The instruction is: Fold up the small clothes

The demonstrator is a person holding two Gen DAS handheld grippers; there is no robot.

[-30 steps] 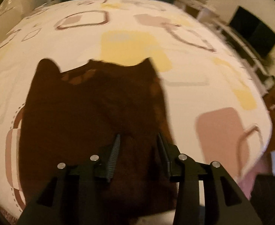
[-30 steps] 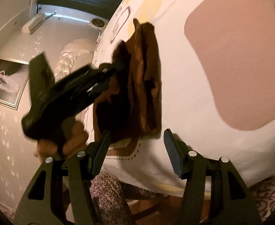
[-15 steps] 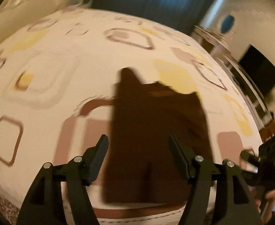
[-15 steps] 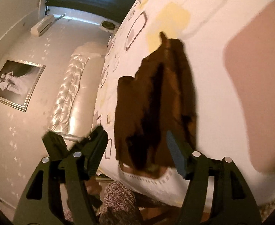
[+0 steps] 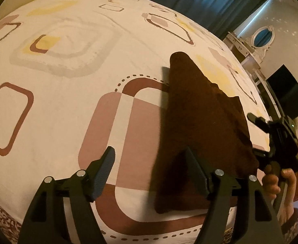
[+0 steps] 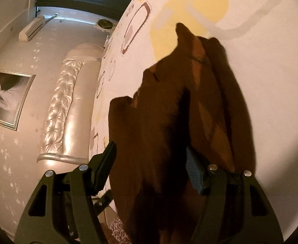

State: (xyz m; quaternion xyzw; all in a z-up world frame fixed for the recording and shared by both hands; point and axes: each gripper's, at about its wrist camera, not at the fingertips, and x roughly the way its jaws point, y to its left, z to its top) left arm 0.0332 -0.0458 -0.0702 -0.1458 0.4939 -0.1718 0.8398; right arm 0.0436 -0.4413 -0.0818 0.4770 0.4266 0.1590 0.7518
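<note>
A wide patterned bedspread (image 5: 67, 105) lies mostly bare left of the folded brown garment (image 5: 199, 122) near its front edge (clamped by the left gripper (image 5: 151, 172) a second ago), now released, jaws opening over bare sheet, the right gripper (image 6: 151, 168) unclenched above the cloth.

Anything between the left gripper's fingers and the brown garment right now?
No. In the left wrist view the left gripper, jaws opening, hangs over bare patterned bedspread; the folded brown garment lies just beyond its right-hand finger, with nothing between.
</note>
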